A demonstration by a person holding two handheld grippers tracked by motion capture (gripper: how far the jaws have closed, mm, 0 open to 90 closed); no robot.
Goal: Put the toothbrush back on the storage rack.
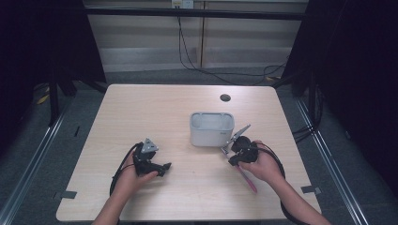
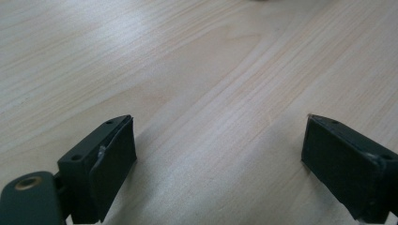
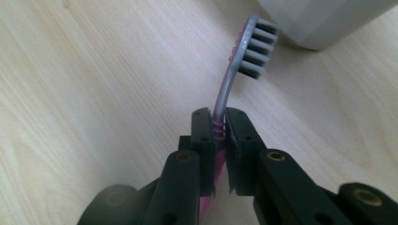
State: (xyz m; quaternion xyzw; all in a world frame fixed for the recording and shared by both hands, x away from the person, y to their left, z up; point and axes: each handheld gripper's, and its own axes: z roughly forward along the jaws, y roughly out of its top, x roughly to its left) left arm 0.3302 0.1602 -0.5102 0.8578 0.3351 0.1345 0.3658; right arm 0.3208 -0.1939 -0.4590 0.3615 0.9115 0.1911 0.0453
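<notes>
A toothbrush [image 3: 253,47] with dark grey bristles, a grey neck and a pink handle [image 1: 248,181] is clamped at its neck in my right gripper [image 3: 219,126], which is shut on it. The bristled head points toward a pale grey rectangular tub [image 3: 324,18] just beyond it. In the high view the right gripper [image 1: 231,157] sits just right of the tub [image 1: 211,129], with the pink handle trailing back under the hand. My left gripper [image 1: 165,167] rests low at the table's left front. Its jaws [image 2: 218,159] stand wide open over bare wood with nothing between them.
The light wooden table [image 1: 141,108] has a round cable hole [image 1: 225,97] behind the tub. Black cables trail from both grippers toward the front edge. Dark curtains and floor rails flank the table.
</notes>
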